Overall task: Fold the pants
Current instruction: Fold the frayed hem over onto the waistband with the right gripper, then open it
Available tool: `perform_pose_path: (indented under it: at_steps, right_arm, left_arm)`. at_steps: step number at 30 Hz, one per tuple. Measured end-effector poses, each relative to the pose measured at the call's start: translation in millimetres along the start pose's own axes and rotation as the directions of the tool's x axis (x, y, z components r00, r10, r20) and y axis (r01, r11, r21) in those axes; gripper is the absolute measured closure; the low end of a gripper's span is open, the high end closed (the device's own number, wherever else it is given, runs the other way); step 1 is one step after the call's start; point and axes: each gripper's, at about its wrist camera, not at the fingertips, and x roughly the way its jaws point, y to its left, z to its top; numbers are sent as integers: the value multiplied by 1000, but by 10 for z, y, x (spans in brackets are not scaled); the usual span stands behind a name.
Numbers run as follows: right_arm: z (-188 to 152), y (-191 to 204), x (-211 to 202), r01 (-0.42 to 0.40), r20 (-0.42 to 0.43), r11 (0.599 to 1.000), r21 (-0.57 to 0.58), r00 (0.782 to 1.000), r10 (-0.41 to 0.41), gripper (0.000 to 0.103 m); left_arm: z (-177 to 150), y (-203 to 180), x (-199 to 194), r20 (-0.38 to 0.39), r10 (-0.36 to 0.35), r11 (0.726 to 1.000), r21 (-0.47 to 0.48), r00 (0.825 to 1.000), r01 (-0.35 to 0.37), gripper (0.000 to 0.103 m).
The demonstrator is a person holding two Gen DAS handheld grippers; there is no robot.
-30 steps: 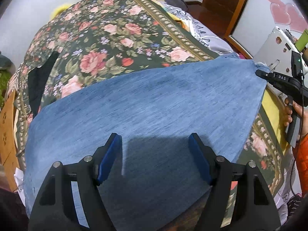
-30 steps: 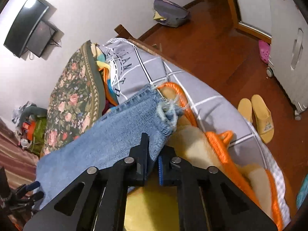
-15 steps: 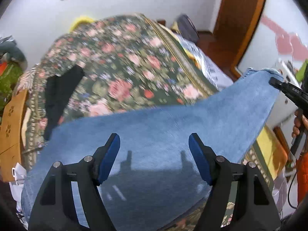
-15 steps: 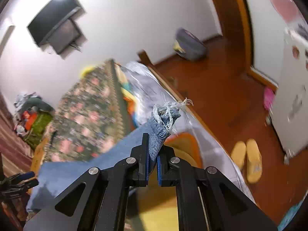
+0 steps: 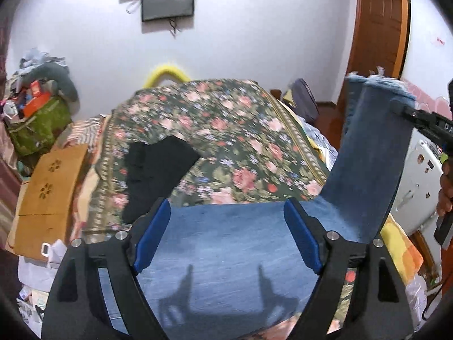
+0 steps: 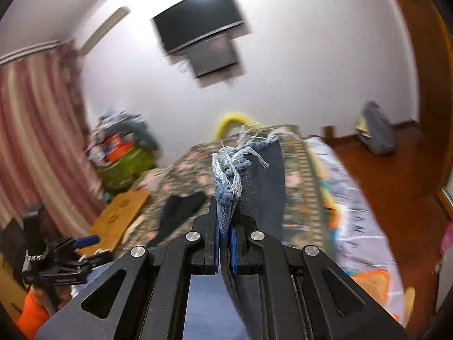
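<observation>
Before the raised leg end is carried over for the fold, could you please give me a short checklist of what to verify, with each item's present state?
1. Right gripper shut on the jeans' frayed hem: ok.
2. Both layers of the hem caught in the grip: cannot tell.
3. Leg lifted off the floral blanket: ok.
4. Left gripper open above the flat part of the jeans, not pinning it: ok if no anchor is needed.
5. Black garment apart from the jeans: ok.

left gripper jaws apart | over jeans | leg end raised
</observation>
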Motion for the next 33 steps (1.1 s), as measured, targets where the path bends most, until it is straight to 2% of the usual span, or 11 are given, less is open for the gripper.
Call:
perform_pose_path:
  at_steps: [2, 6, 10, 16, 17, 20, 22, 24, 27, 31, 33]
  right_arm:
    - [-73, 201, 181, -40, -33, 999, -22, 999, 40, 98]
    - [-351, 467, 583, -110, -138, 993, -33, 985, 105, 98]
    - [-697, 708, 953, -162, -261, 986, -39, 954, 146, 98]
    - [-1235, 958, 1329, -214, -443, 975, -55, 881, 168, 97]
    - [-1337, 990, 1394, -225, -483, 972, -68, 860, 165, 94]
    - [-1496, 1084, 1402, -235, -524, 967, -96, 838, 151, 89]
    - [-1518, 1105, 1360, -256, -544, 962, -91, 822, 168, 80]
    - [-1496, 1090, 1310, -278, -551, 958, -67, 811, 196, 67]
    - [-1373, 1041, 1185, -281, -531, 957, -70, 823, 203, 57]
    - [-1069, 807, 967, -225, -440, 970, -95, 883, 162, 52]
    - [-927, 655, 906, -187, -402, 977, -98, 906, 133, 51]
  left_arm:
    - [-37, 99, -93, 22, 13, 1000, -8, 1000, -13, 13]
    - [-151, 323, -254, 42, 42, 999, -24, 998, -41, 11]
    - [-282, 491, -310, 29, 73, 997, -33, 997, -72, 10]
    - [-503, 681, -217, -34, 89, 993, -70, 995, -91, 10]
    - [-528, 701, -191, -45, 88, 993, -77, 995, -92, 10]
    - [-562, 721, -147, -63, 83, 992, -88, 995, -88, 10]
    - [-560, 699, -118, -68, 83, 992, -85, 994, -89, 10]
    - [-530, 671, -92, -70, 85, 993, -75, 994, -90, 10]
    - [-455, 598, -60, -71, 79, 995, -60, 994, -83, 10]
    - [-303, 420, 10, -62, 67, 997, -20, 996, -68, 10]
    - [-226, 329, 70, -65, 57, 998, -2, 996, -57, 10]
